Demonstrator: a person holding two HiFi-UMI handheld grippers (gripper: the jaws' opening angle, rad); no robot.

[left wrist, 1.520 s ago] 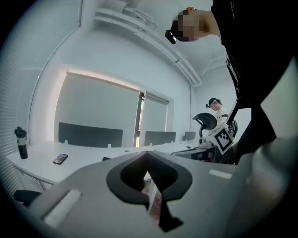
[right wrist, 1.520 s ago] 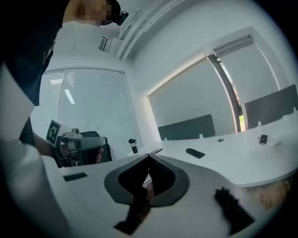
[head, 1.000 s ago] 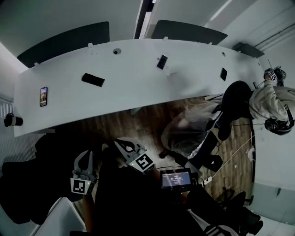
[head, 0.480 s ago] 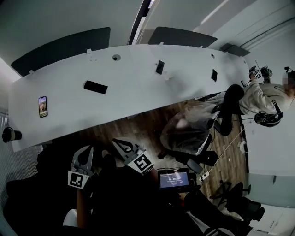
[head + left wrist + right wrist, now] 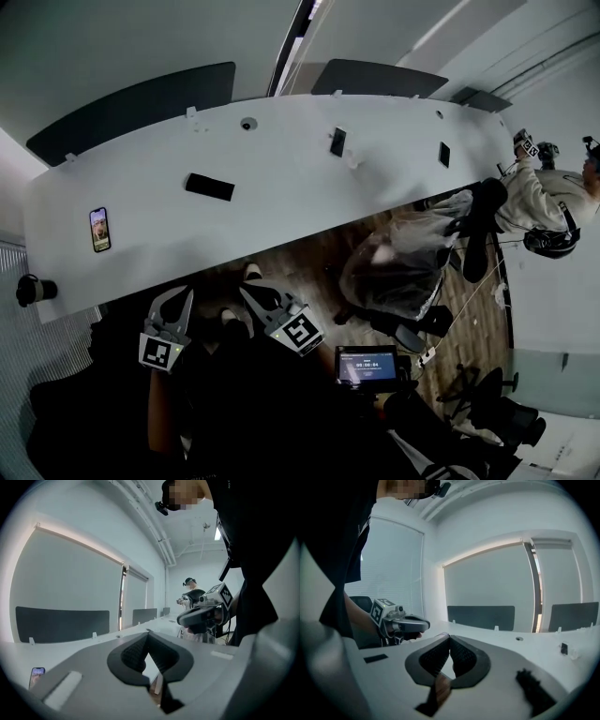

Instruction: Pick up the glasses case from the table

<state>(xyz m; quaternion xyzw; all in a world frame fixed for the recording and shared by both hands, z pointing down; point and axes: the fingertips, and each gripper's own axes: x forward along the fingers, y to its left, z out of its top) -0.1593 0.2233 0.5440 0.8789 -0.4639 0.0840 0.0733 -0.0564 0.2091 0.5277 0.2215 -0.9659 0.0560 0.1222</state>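
The glasses case [image 5: 209,187] is a flat black oblong lying on the long white table [image 5: 281,216], left of its middle. Both grippers hang below the table's near edge, over the wooden floor, well short of the case. My left gripper [image 5: 182,294] is shut and empty; its own view shows the jaw tips [image 5: 148,633] meeting with nothing between them. My right gripper [image 5: 247,292] sits just to its right, also shut and empty, with its tips [image 5: 449,637] touching. Each gripper appears in the other's view: the right gripper [image 5: 202,613] and the left gripper [image 5: 401,622].
A phone [image 5: 99,230] lies at the table's left end and a dark cup [image 5: 28,290] at the left corner. Two small black devices on stands [image 5: 337,142] [image 5: 443,154] sit further right. A plastic-covered chair [image 5: 398,262], a screen [image 5: 366,366] and another person [image 5: 544,202] are to the right.
Both grippers have moved closer to the table's near edge and stay shut. The head view has shifted, so the table and case sit a little lower and further right.
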